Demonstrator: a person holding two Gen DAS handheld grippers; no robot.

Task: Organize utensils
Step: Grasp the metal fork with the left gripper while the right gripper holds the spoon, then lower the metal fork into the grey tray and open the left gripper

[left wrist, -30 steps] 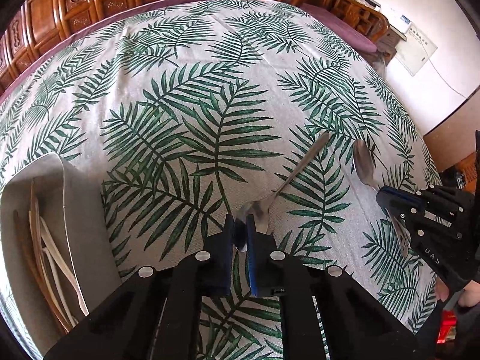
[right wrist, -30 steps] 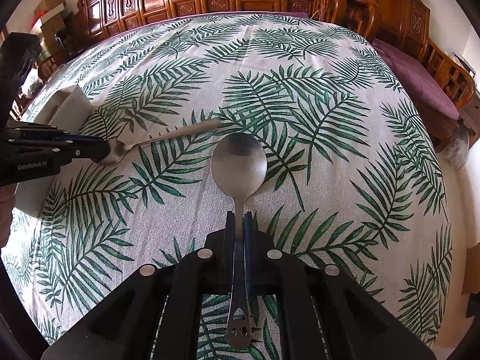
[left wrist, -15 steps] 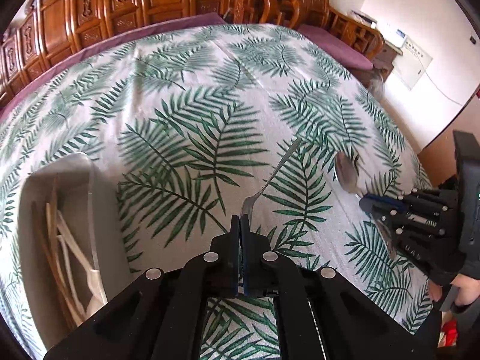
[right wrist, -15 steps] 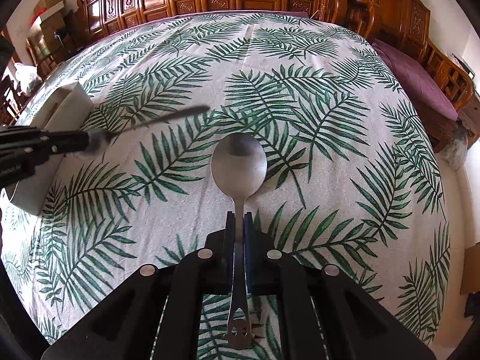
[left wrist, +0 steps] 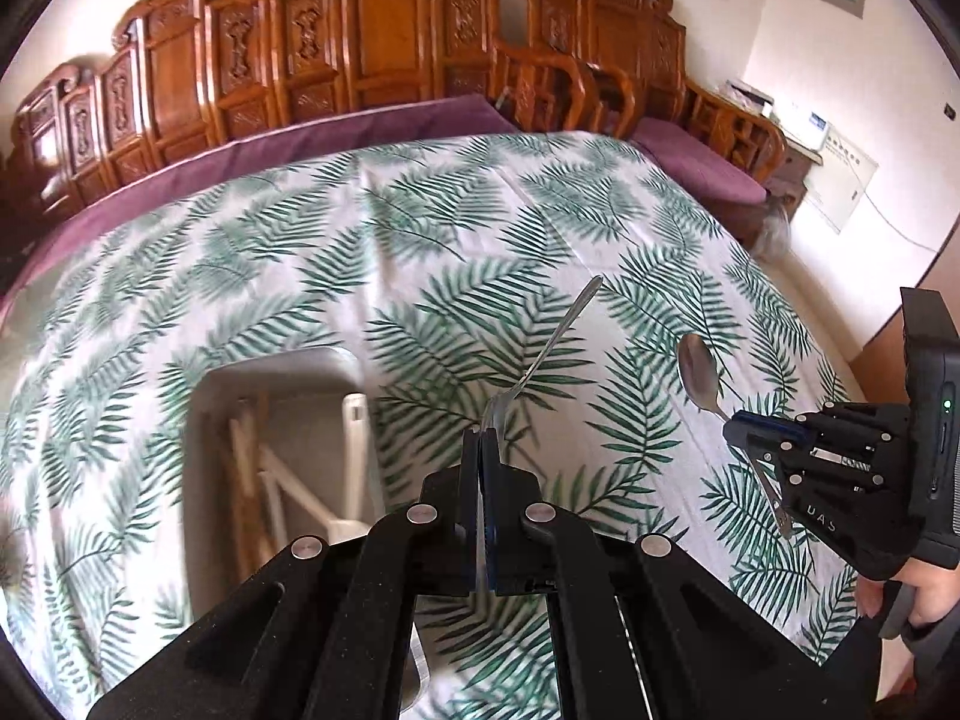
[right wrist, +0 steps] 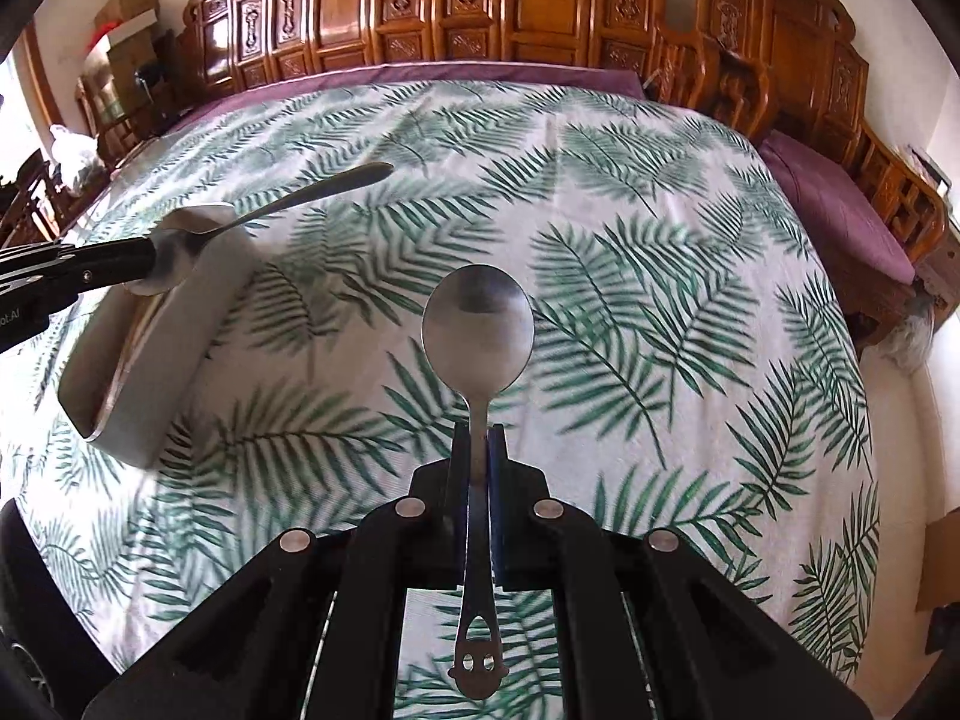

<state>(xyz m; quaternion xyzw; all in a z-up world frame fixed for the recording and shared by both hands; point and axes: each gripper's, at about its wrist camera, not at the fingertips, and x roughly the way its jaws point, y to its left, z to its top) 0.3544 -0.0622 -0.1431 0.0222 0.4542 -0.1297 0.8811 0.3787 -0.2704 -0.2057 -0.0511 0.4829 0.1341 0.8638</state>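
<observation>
My left gripper [left wrist: 480, 438] is shut on the head end of a slim metal utensil [left wrist: 555, 339]; its handle points forward and up. I cannot tell whether it is a spoon or a fork. It hangs just right of the grey tray [left wrist: 273, 360], which holds wooden chopsticks and white utensils. My right gripper [right wrist: 478, 438] is shut on the neck of a big metal spoon [right wrist: 478, 330], bowl forward, with the cut-out handle end hanging below the jaws. The right wrist view shows the left gripper [right wrist: 144, 258] and its utensil [right wrist: 312, 192] above the tray [right wrist: 174, 348]. The right gripper [left wrist: 735, 423] and spoon [left wrist: 699, 369] hang over the table's right side.
A palm-leaf tablecloth [right wrist: 660, 300] covers the table. Carved wooden benches [left wrist: 372, 72] with purple cushions [right wrist: 840, 210] line the far and right sides. A person's hand [left wrist: 900, 600] holds the right gripper at the table's right edge.
Both grippers have lifted their utensils off the cloth. The left jaws closed fully on the utensil's head and carried it left, close to the tray.
</observation>
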